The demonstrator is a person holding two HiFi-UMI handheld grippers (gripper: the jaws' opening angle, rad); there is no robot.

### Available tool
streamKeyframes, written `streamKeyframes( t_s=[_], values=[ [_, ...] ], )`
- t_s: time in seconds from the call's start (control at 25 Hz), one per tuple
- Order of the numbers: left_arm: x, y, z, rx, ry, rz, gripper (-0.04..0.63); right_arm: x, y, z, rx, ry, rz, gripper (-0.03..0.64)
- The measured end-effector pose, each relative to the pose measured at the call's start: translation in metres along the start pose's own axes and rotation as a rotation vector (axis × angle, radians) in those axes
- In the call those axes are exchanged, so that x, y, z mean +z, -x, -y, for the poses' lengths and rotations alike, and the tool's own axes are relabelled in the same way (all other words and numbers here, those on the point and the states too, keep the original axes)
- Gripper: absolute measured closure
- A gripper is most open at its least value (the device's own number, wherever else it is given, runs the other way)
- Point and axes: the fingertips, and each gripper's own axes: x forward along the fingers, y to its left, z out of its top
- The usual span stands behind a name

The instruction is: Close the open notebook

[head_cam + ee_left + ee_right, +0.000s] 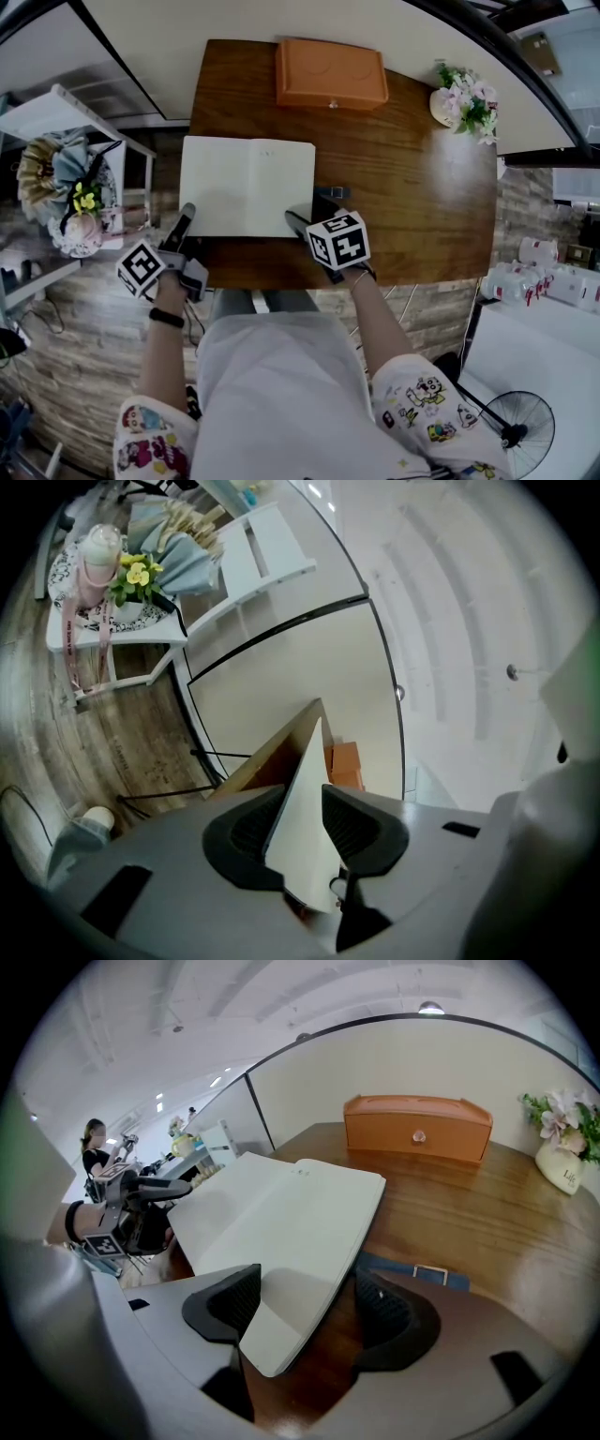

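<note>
Notebook (247, 186): left gripper (302, 829) clamps its left edge; right gripper (305, 1312) stands wide around the near corner. Risk: the thin edge may slip or crease.

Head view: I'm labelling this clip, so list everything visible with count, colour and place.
notebook: 1, white pages, open on the table's left part
table: 1, brown wood, centre
box: 1, orange, table's far edge
flower pot: 1, white with pink flowers, table's far right corner
bouquet: 1, pale wrapping, on the white shelf at left
fan: 1, black, floor at lower right
left gripper: 1, grey, closed on the notebook's left edge
right gripper: 1, grey, jaws apart around the notebook's near right corner
</note>
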Motion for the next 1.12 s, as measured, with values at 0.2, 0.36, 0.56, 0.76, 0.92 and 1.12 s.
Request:
streamKeyframes(
  t_s=[0.2,0.36,0.56,0.76,0.92,1.12],
  values=[
    [0.000,0.000,0.000,0.027,-0.041,-0.006,0.565,0.000,0.000,0.000,0.001,-0.003,0.003,0.314],
    [-0.001,0.002,0.005,0.022,-0.069,0.001,0.569,0.000,0.001,0.000,0.005,-0.002,0.004,0.316],
    [-0.003,0.005,0.013,0.039,-0.128,-0.017,0.574,0.000,0.001,0.002,0.013,-0.009,0.023,0.315],
    [-0.005,0.007,0.025,0.051,-0.186,-0.036,0.575,0.000,0.003,0.002,0.032,-0.005,0.037,0.316],
    [-0.007,0.007,0.034,0.053,-0.225,-0.048,0.577,0.000,0.003,0.001,0.046,0.017,0.047,0.318],
    [-0.013,0.007,0.046,0.073,-0.294,-0.081,0.580,0.005,0.010,0.001,0.053,0.005,0.091,0.316]
  ],
)
